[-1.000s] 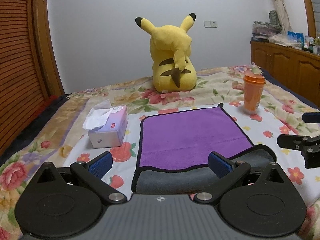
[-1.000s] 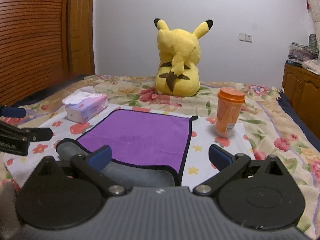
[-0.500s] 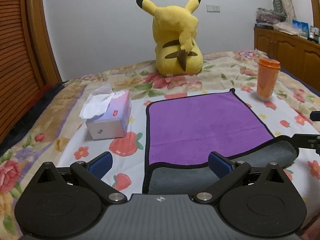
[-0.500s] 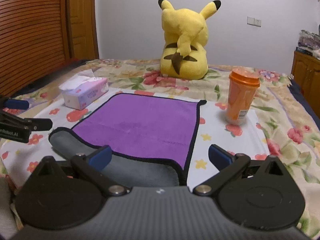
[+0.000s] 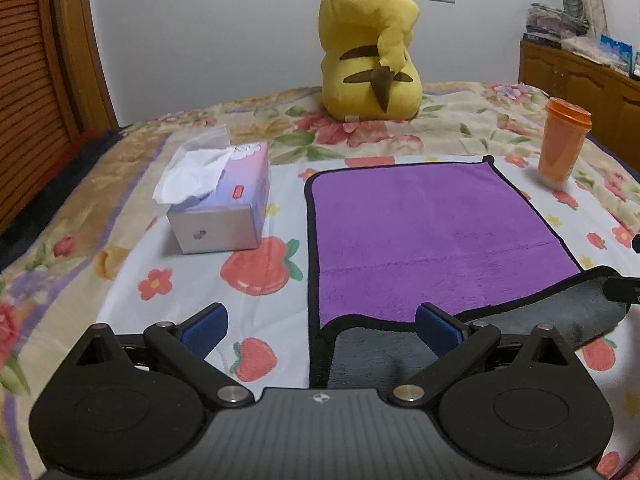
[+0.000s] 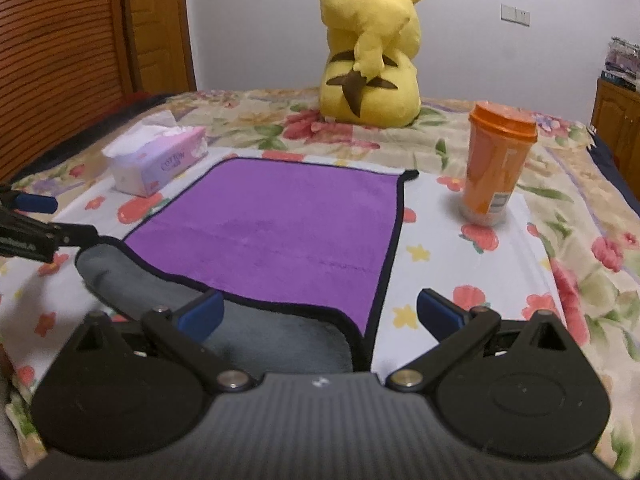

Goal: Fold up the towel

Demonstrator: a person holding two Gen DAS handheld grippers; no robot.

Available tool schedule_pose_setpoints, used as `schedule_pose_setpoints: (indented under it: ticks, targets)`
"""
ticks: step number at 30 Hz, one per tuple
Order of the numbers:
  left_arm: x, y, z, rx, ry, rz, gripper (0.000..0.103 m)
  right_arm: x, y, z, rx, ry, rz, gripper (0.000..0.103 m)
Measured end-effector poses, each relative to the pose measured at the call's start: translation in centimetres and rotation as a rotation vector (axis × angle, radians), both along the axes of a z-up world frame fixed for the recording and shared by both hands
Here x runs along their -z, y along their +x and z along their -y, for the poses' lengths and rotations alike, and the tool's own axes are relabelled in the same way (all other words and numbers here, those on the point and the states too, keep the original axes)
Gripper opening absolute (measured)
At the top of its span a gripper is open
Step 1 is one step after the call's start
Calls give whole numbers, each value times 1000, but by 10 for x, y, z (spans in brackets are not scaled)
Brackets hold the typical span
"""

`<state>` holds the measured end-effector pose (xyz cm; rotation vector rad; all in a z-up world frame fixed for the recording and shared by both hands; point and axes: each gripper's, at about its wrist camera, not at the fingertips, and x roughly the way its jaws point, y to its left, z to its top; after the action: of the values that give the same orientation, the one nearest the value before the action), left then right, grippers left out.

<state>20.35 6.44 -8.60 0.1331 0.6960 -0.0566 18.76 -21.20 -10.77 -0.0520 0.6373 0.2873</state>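
A purple towel (image 5: 424, 232) with a black hem lies flat on the flowered bedspread. A grey strip (image 5: 372, 352) of it shows beyond the purple layer's near edge. My left gripper (image 5: 320, 326) is open, and the towel's near left corner lies between its blue pads. My right gripper (image 6: 320, 316) is also open over the towel's (image 6: 280, 220) near right corner, where the grey strip (image 6: 264, 332) runs under it. One of the right gripper's fingers (image 5: 624, 294) touches the grey strip's right end. The left gripper's fingers (image 6: 68, 236) sit at the strip's left end.
A tissue box (image 5: 220, 204) stands left of the towel. An orange cup with a lid (image 6: 496, 168) stands to its right. A yellow plush toy (image 5: 372, 40) sits behind it. A wooden cabinet (image 5: 580, 76) lines the right wall and slatted wooden doors (image 6: 60, 48) the left.
Both grippers have moved forward and down toward the towel's near edge, still open. The towel lies as before.
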Motion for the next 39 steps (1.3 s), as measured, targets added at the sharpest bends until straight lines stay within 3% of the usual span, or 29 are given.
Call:
schedule_pose_setpoints:
  ticks: [4,6,12,16,27,31,35,39]
  targets:
    - [0,5,-3,0,5,0,101,6,7,1,3,-12,-31,99]
    - [1,9,-6,-3,-12,-11,99,10,12,2,0,-4,-57,87]
    - [10,16,-11,-3,-31,-60,90,17,21,4,-9,19,-119,87]
    - [18,20,-11,1,-72,-126,80,22,24,6,-22,39,-174,85]
    - [29,20,-5,13,-79,-186,55,24,24,3,-65,43,-223,55]
    - [28,20,-4,24,-86,-187,42,23,26,5,-66,34,-223,47]
    - [27,19,-1,34,-59,-182,27,23,27,7,-72,28,-225,36]
    - [26,18,-2,34,-65,-181,18,25,27,6,-89,24,-235,22]
